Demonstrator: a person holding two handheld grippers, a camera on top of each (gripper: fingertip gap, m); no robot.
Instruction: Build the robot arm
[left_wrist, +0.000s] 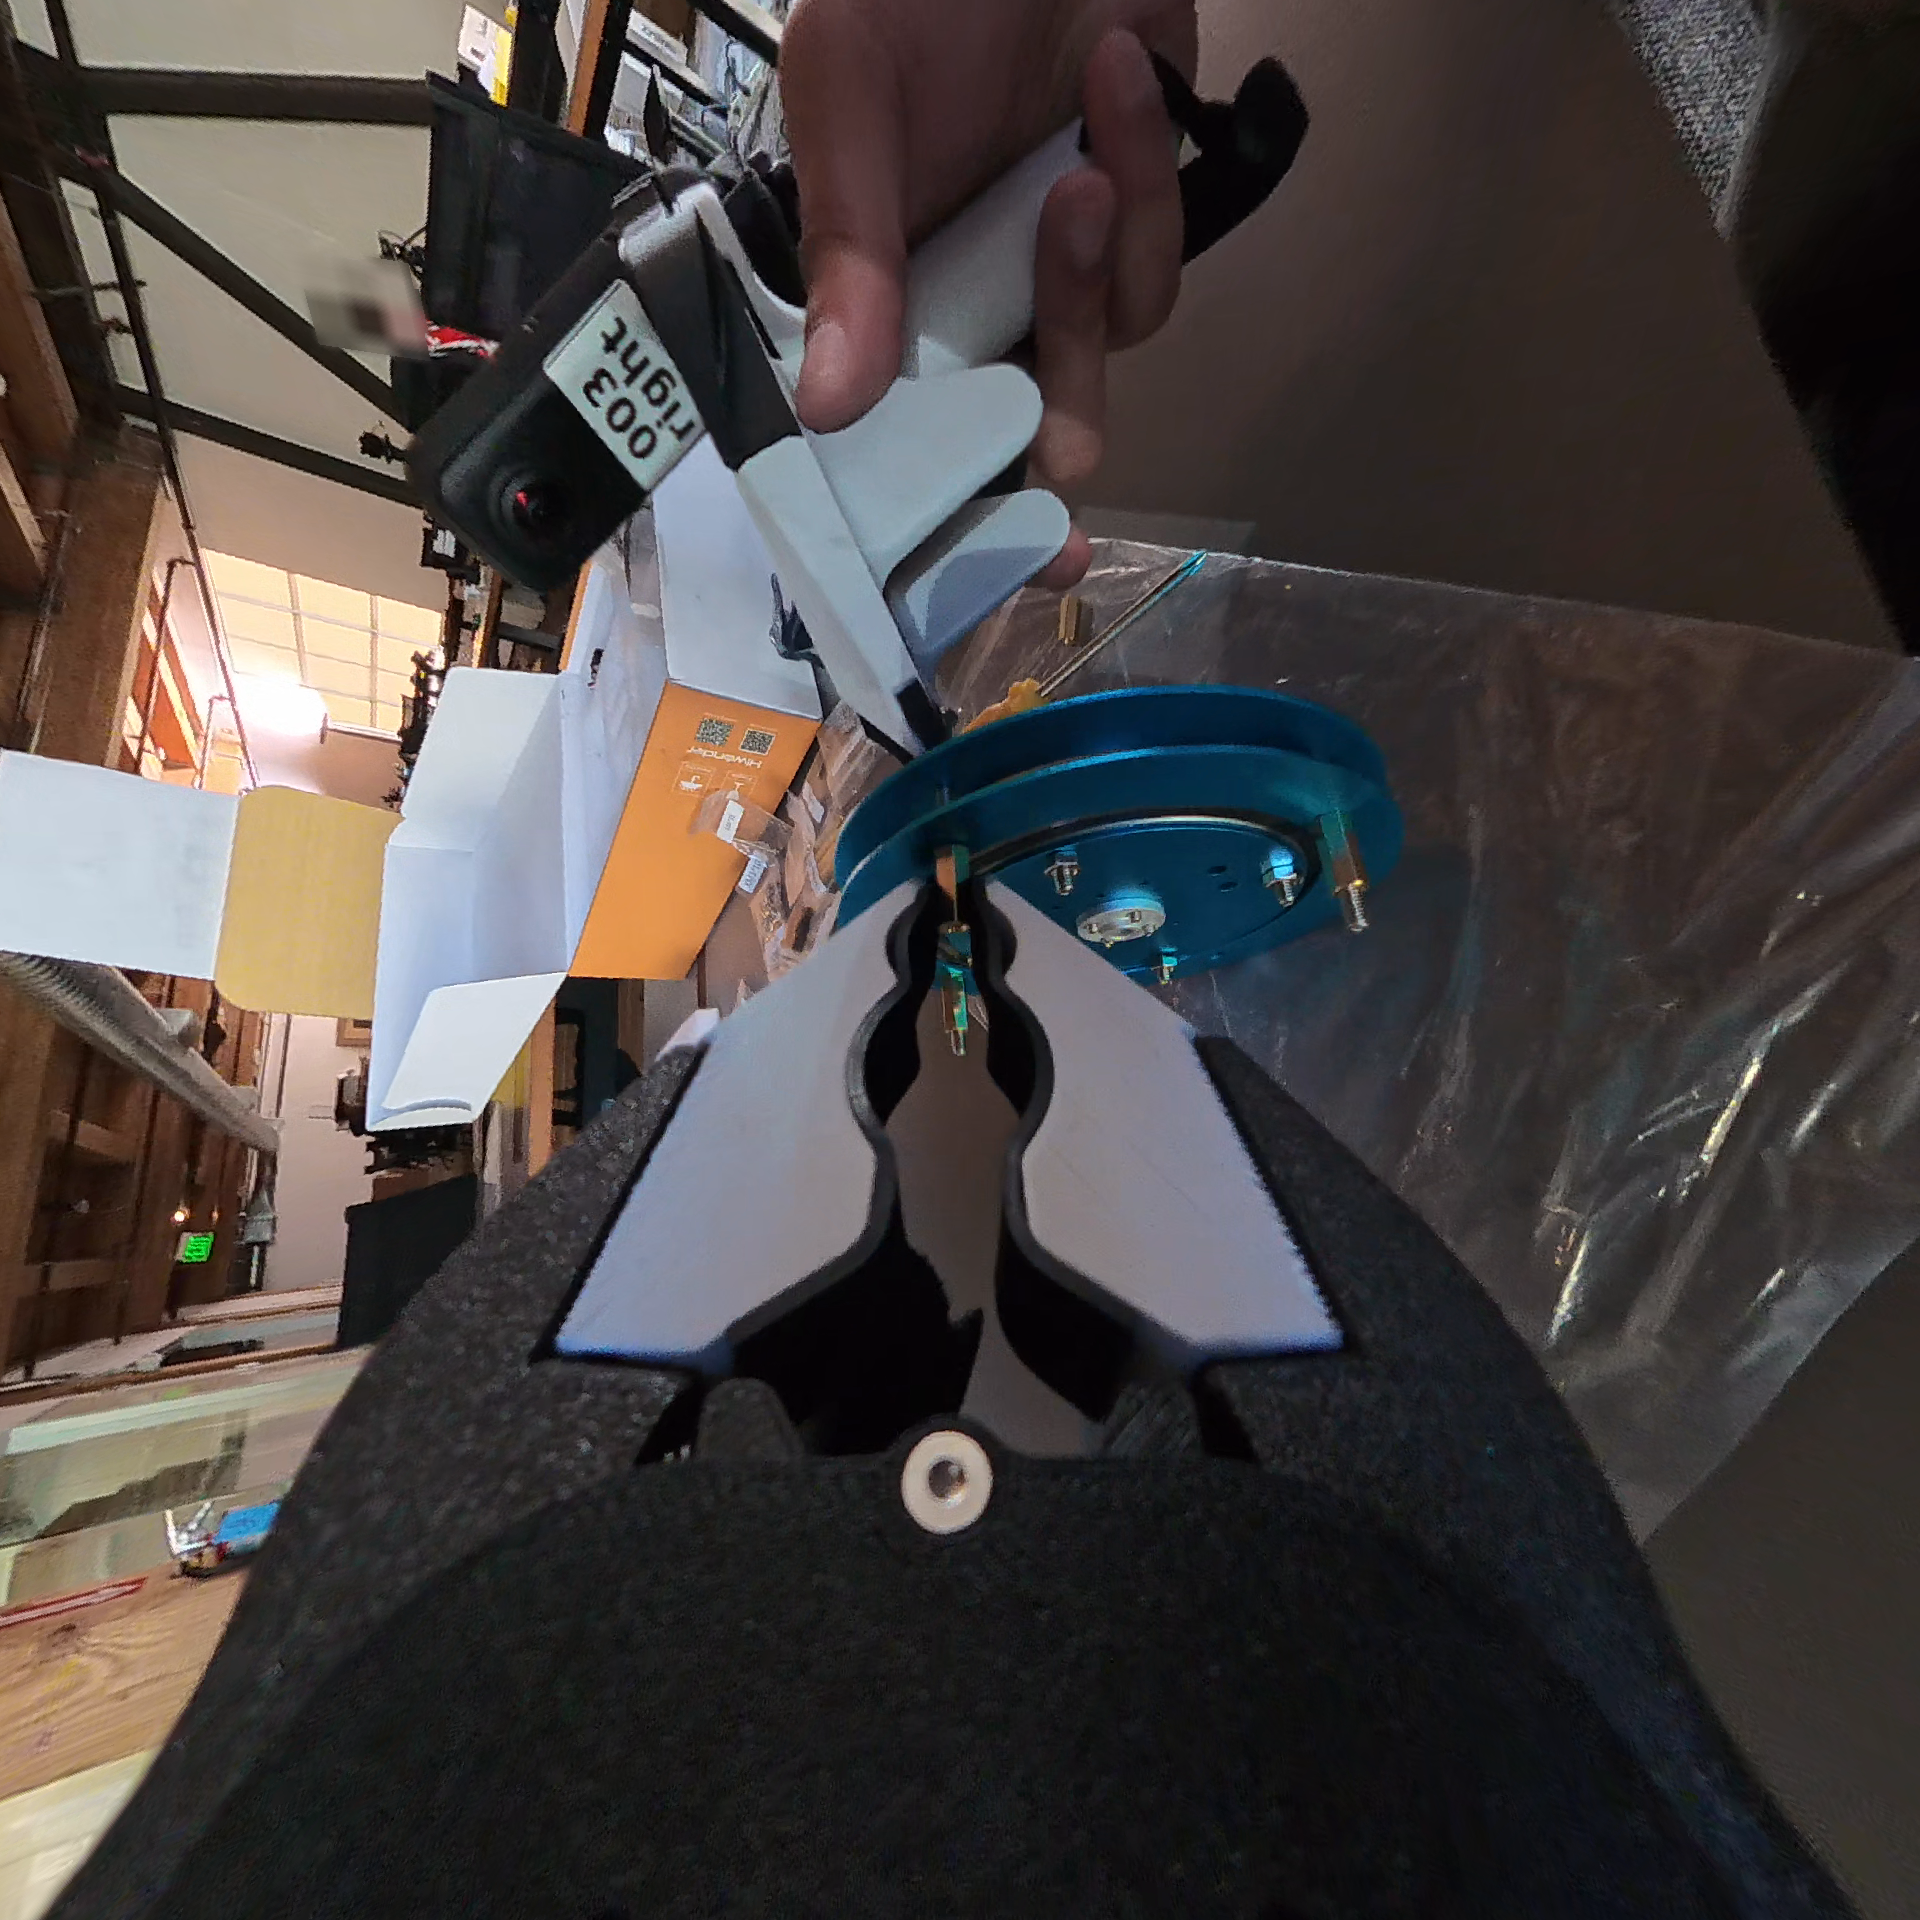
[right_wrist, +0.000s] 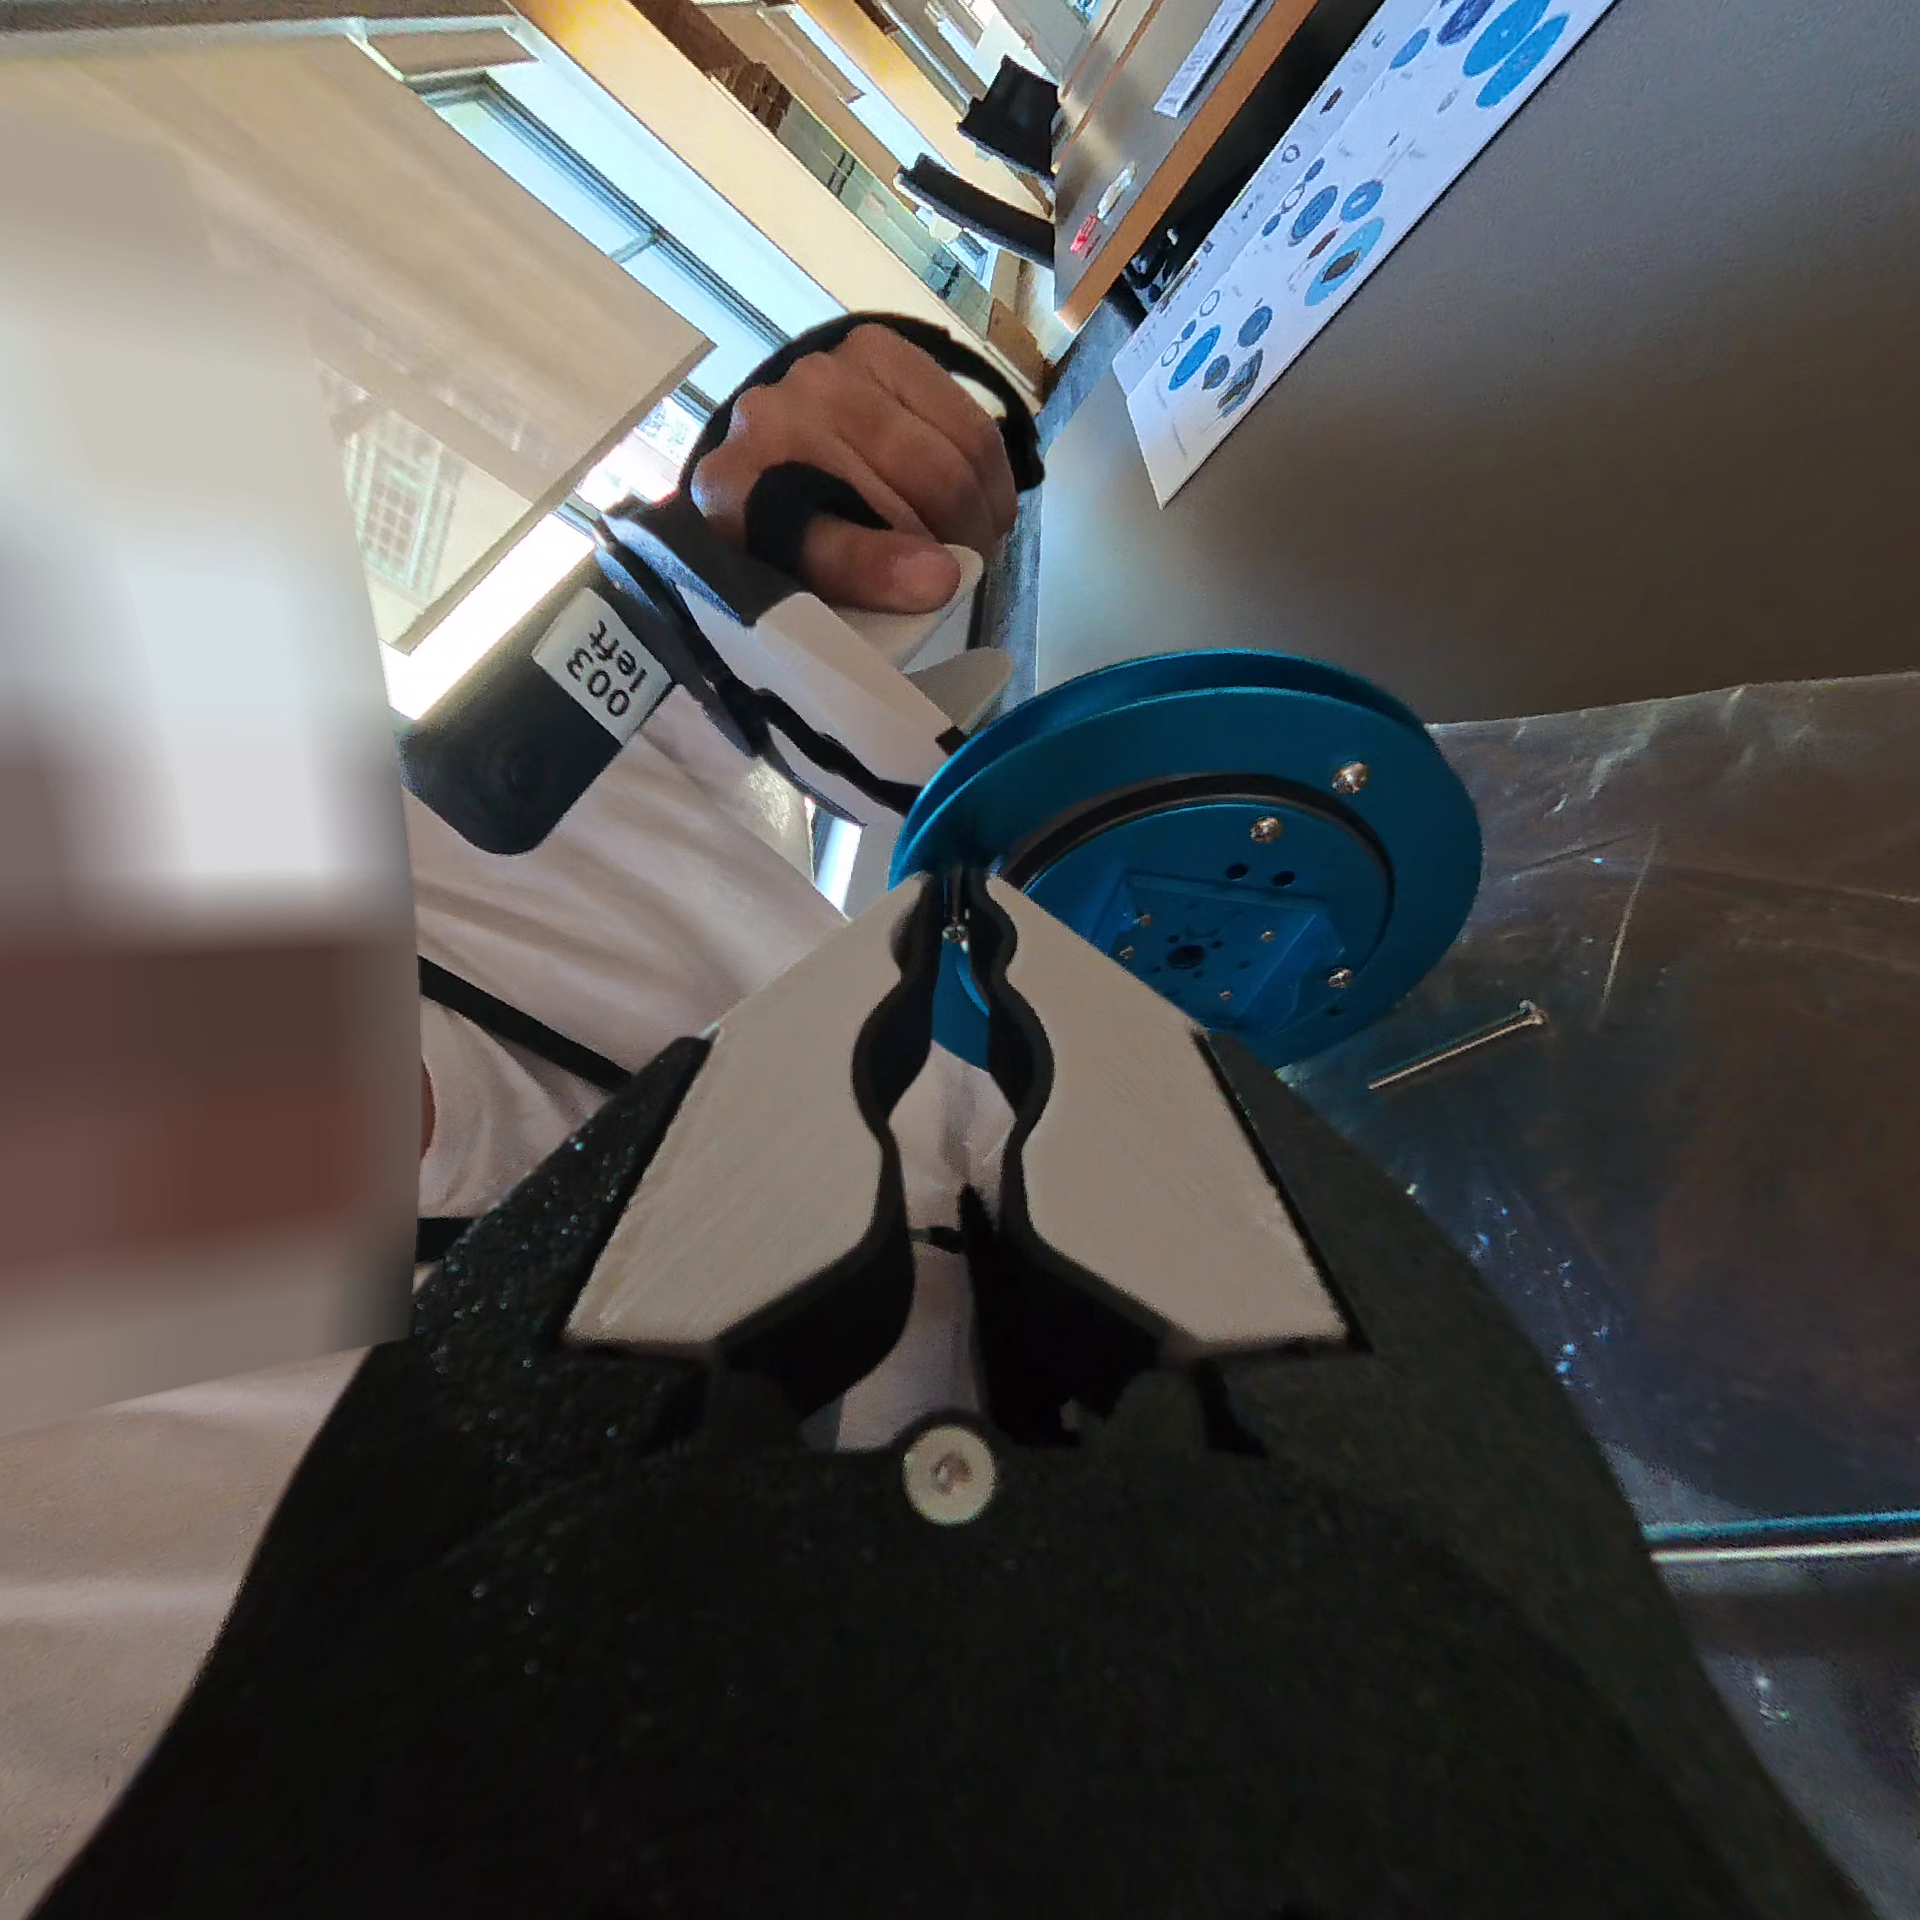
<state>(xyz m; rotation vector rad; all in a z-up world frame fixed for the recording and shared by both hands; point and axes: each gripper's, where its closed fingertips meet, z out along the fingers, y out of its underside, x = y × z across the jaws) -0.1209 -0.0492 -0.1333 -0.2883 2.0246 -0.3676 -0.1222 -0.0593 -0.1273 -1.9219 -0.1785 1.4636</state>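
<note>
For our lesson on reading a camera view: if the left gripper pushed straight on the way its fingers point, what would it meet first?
The left gripper is already shut on the rim of the blue disc assembly, near a brass post. Pushing on, it would press into that disc straight away; beyond it the right gripper grips the far edge.

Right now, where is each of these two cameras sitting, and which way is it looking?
Left wrist view: on the left gripper, facing along its fingers at the blue disc assembly; opposite, a hand holds the right gripper.
Right wrist view: on the right gripper, facing the blue disc assembly; the left gripper opposite.
Shared: disc, plastic sheet.
</note>
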